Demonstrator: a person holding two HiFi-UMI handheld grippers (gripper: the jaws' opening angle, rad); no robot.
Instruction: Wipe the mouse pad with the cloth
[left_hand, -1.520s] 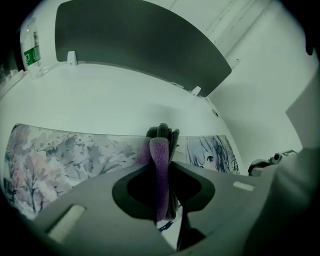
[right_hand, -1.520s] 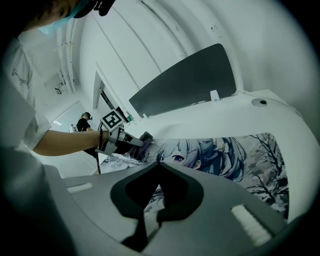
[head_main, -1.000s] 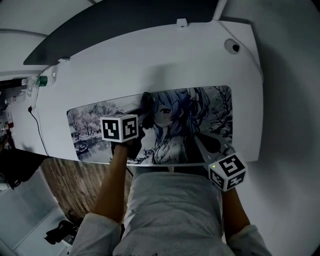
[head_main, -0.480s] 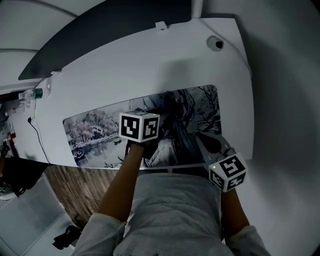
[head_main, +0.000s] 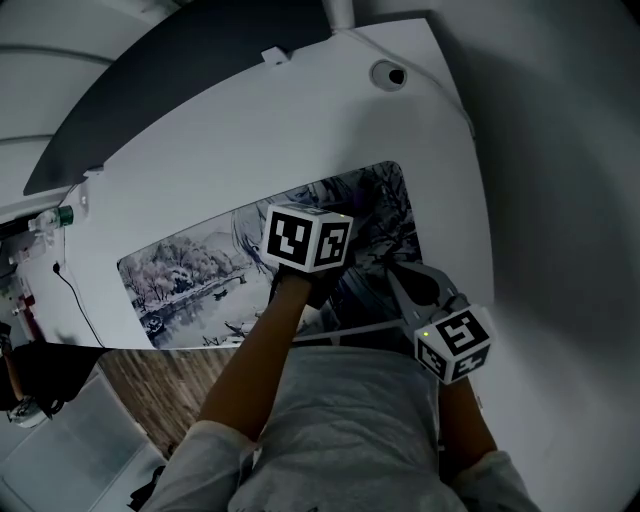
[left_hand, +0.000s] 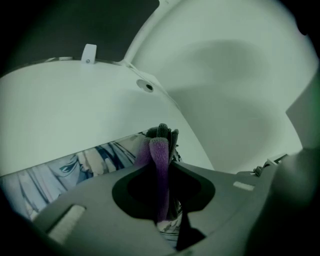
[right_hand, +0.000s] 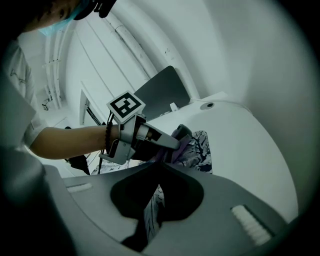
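Observation:
A long mouse pad with printed artwork lies on the white desk. My left gripper is shut on a purple and grey cloth, which sticks out past its tips and presses on the pad's right part. In the head view its marker cube hides the tips and the cloth. The right gripper view shows the left gripper with the cloth on the mouse pad. My right gripper is shut on the pad's near right edge, with a strip of pad between its jaws.
The desk has a round cable hole near its far right corner, and its right edge curves close to the pad's end. A dark panel stands behind the desk. A bottle and a black cable are at the left. Wood floor shows below.
My left gripper has slid the cloth rightward along the pad, from the middle to near its right end. My right gripper has stayed at the pad's near right edge.

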